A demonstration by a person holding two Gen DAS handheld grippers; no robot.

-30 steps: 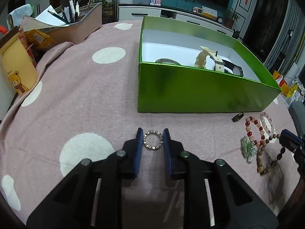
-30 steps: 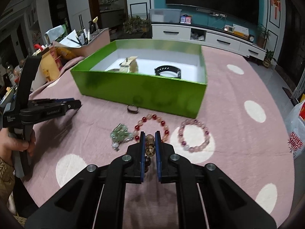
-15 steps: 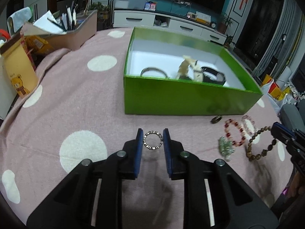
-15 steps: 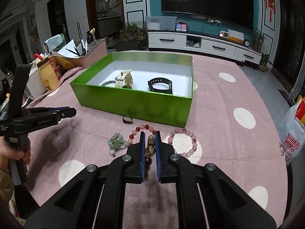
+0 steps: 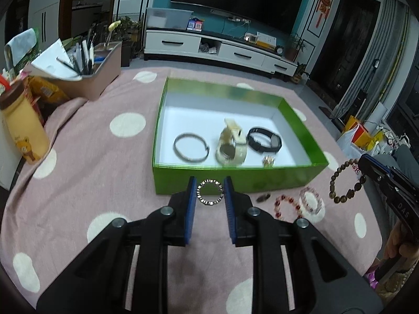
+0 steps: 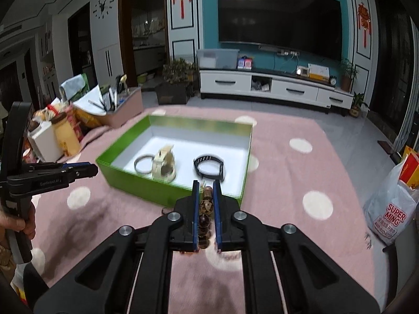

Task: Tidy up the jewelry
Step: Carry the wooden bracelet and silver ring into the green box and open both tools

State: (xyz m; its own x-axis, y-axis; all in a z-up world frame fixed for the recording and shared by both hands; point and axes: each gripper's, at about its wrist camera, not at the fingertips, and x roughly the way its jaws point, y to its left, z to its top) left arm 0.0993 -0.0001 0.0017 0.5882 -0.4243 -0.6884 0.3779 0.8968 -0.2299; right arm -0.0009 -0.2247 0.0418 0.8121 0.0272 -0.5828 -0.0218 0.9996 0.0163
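We have lifted both pieces off the surface toward the green box (image 5: 235,183): our left gripper (image 5: 209,192) jaws clamp the beaded ring (image 5: 209,192), our right gripper (image 6: 203,204) jaws pinch the brown bead bracelet (image 6: 205,206), now dangling beside the box, ready for dropping in.

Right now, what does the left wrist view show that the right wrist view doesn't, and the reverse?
Left wrist only: the left gripper shut on a small sparkly ring, a gold trinket in the box, and a red bead bracelet and pink bead bracelet on the cloth. Right wrist only: a white Super Ming bag on the floor. Both: the green box, a cream watch, and the right gripper holding a brown bead bracelet.
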